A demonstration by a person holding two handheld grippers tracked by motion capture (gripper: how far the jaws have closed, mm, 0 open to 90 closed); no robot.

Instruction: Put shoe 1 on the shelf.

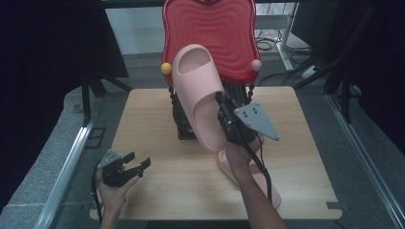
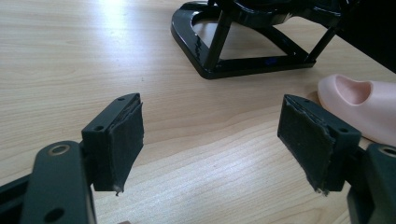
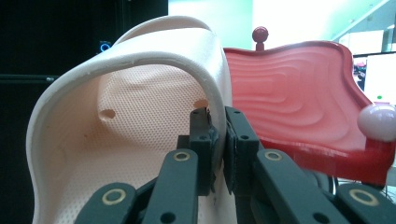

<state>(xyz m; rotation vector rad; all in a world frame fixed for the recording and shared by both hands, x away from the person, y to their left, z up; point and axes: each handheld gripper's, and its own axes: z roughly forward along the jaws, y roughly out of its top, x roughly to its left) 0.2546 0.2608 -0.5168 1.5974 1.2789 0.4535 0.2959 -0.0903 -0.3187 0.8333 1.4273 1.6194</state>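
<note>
The right gripper (image 1: 228, 119) is clamped on the pink slipper's (image 1: 198, 95) sidewall; keep that pinch firm. Lift it clear of the red rack (image 1: 210, 33) before lowering. The left gripper (image 1: 136, 167) rests with jaws apart.

Left claw (image 2: 210, 140): black, two flat jaws faced with worn dark rubber pads (image 2: 127, 140), frayed at the lower edges; brass-ringed pivot holes behind each. Right claw (image 3: 217, 140): same black linkage bars, ringed pivots. Grey three-cornered plate (image 1: 256, 120) with small holes on top; black cable (image 1: 260, 167) trailing behind. Forearms bare, no sleeves.
</note>
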